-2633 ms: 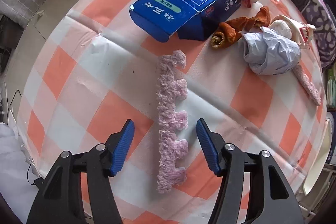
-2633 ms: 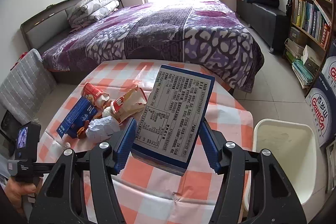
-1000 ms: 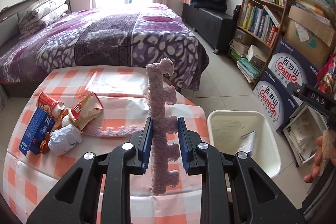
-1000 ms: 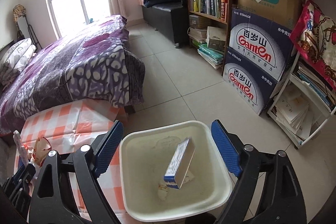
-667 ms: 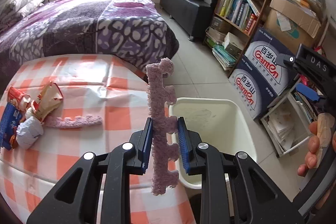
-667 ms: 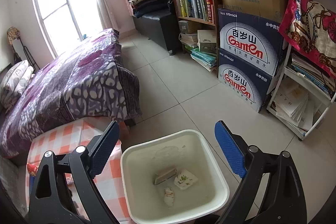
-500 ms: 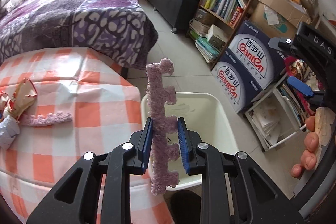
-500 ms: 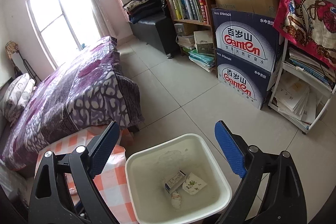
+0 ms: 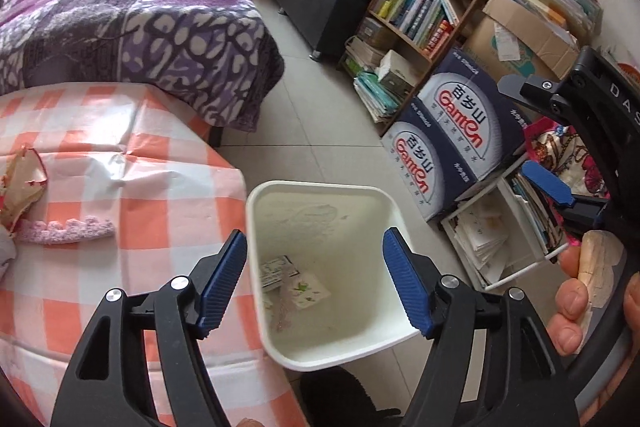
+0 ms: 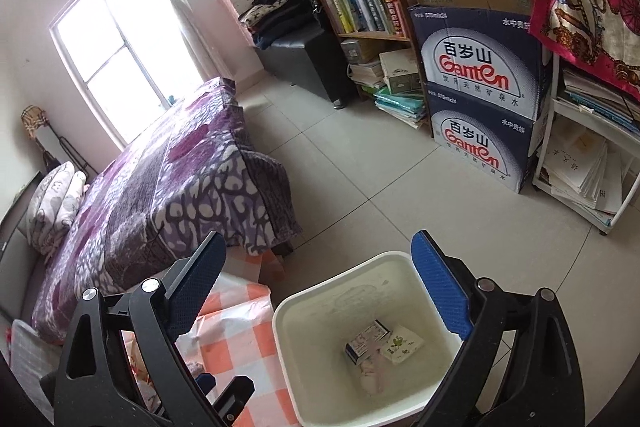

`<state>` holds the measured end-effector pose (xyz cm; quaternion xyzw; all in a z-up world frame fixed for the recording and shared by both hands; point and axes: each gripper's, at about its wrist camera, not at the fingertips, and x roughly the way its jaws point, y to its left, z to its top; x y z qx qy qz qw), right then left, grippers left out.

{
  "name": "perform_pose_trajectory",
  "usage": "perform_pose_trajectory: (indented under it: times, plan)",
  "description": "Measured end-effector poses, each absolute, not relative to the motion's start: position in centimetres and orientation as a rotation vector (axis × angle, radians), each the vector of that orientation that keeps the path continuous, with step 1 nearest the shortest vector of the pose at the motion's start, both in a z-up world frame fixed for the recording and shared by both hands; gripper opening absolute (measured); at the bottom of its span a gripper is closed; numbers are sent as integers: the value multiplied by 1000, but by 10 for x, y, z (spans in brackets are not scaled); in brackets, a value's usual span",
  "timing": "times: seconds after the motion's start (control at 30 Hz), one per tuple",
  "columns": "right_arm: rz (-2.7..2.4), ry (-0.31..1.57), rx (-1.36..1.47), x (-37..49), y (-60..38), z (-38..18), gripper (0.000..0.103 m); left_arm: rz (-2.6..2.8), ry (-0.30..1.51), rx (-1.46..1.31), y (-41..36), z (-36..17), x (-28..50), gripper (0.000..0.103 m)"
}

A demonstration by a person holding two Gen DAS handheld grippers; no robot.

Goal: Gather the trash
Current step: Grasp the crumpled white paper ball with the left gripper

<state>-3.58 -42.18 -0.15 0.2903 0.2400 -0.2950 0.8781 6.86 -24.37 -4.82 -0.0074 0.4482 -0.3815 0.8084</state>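
Left tongs stand over the white bin, their jaws just opened wide, with nothing between the blue pads. The pink foam strip lies on the bin floor, beside a small printed box and a white packet. Right tongs hover above the same bin from the far side, jaws spread wide and empty; the same three items show on the bin floor in that view. The bin stands on the tiled floor, just beside the right edge of the table, which carries an orange-and-white checked cloth. On the table, near its left side, a second pink foam strip lies flat, touching a torn paper wrapper at the left edge of the view. A hand grips the right tool's handle at the right edge of the left-wrist view. A bed with a purple cover stands beyond the table
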Motion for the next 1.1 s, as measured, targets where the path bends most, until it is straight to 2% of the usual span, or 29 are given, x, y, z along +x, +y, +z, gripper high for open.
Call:
perform_pose_trajectory:
  times: [0.17, 0.33, 0.63, 1.1]
  plan:
    - [-552, 555, 501, -4, -383, -5, 94, -637, 919, 29, -195, -53, 89, 80]
    - [-493, 635, 414, 28, -344, -17, 96, -401, 919, 219, -156, -68, 120, 83]
    - [-410, 768, 177, 86, -277, -50, 96, -128, 978, 496, -87, -117, 170, 83]
    - [-25, 902, -213, 158, -206, -117, 96, -234, 1076, 559, -56, -154, 198, 82]
